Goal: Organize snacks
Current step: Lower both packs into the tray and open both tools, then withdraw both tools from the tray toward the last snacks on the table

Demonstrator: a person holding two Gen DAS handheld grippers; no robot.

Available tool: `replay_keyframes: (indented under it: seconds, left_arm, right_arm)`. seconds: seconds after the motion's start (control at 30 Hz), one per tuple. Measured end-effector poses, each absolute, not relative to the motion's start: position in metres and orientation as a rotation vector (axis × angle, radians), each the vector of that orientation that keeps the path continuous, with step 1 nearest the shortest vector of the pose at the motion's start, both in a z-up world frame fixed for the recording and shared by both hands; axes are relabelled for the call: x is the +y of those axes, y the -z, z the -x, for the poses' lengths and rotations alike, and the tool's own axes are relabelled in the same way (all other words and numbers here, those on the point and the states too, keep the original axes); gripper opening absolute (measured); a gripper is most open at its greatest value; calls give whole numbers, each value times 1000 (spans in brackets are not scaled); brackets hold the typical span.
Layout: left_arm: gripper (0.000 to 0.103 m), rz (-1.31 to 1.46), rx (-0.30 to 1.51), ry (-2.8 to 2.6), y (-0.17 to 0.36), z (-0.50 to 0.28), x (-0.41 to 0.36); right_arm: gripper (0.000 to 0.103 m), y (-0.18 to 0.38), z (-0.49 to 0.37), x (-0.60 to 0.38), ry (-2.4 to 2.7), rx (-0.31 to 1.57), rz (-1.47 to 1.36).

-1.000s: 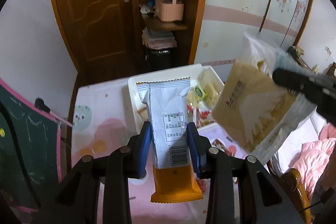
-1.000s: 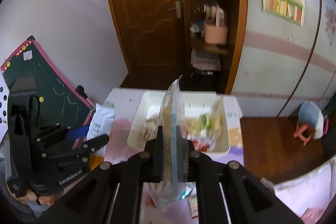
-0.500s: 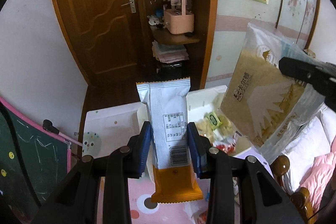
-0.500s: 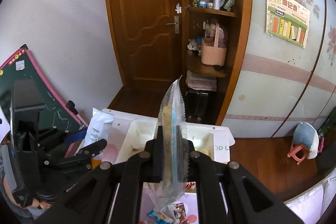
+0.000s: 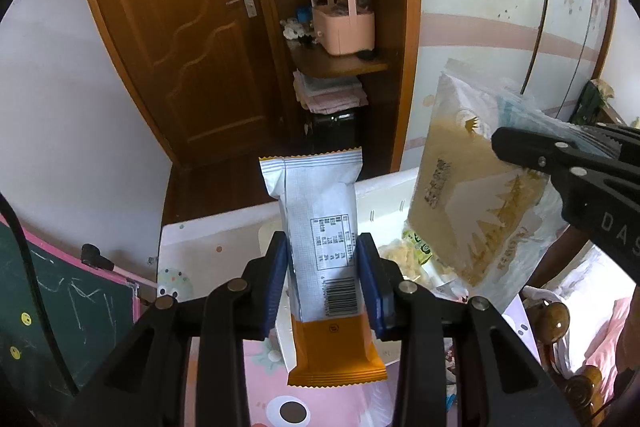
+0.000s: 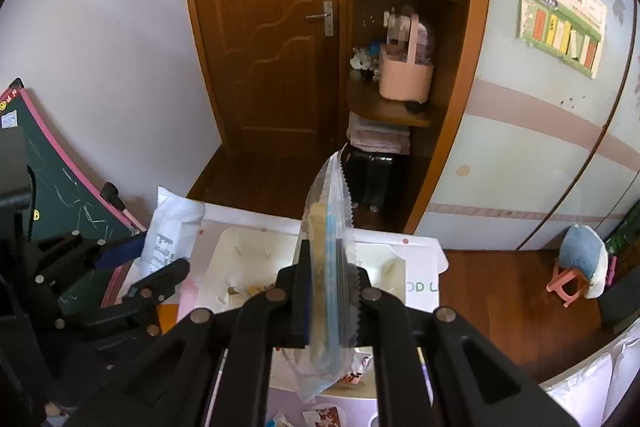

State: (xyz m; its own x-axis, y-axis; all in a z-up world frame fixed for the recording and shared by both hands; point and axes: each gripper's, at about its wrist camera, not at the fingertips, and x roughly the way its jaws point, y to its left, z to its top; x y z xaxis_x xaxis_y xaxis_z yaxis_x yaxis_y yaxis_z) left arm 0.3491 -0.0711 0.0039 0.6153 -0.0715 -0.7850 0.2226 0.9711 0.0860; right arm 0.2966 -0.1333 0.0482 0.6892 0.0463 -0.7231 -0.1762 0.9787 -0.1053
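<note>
snacks are mid-carry: left gripper [image 5: 322,281] clamps a bar [image 5: 320,247], right gripper [image 6: 330,301] pinches a bag [image 6: 326,267], both above the bin [image 6: 224,247]. next, probably lower and release inside it.

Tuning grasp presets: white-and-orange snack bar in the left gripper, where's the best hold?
Mid-body, across the narrow width, from above, as the left gripper grips the snack bar now: pads on both long edges, clear of the crimped ends.
</note>
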Motion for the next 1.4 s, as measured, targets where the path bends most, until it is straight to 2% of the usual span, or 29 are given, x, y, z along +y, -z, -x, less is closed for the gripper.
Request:
replay_keyframes:
  seconds: [0.3,0.33,0.37,0.43,0.5,0.63,0.67,0.97,1.4]
  left_arm:
    - [38,-178,925,116,26,-374,-73]
    - [50,-177,928,109,29,-377,-73]
    - [75,-175,939,98,33,-381,-73]
    - [94,-176,943,71,37,-384,-73]
    - [94,-183,949,67,42,-386,-73]
    - [94,-196,976,53,51,-385,-70]
    - [94,-195,975,51,52,-383,-68]
    - [94,-158,972,74,47,-363,-59]
    - [94,-179,977,155,41,-299,-58]
  right_arm:
    - [10,-18,-328,-133,-101,863,179]
    - [12,-15,-332,-133,-99,874,175]
    - [12,-13,-337,-134,-96,886,165]
    - [16,-7,-345,-136,-91,917,138]
    - [21,-2,-349,-136,-77,934,129]
    - [40,-4,-347,-135,-62,911,133]
    - [41,-5,-344,-135,-61,905,132]
    - [42,-11,-327,-142,-44,906,107]
    - [42,-15,-253,-146,9,915,136]
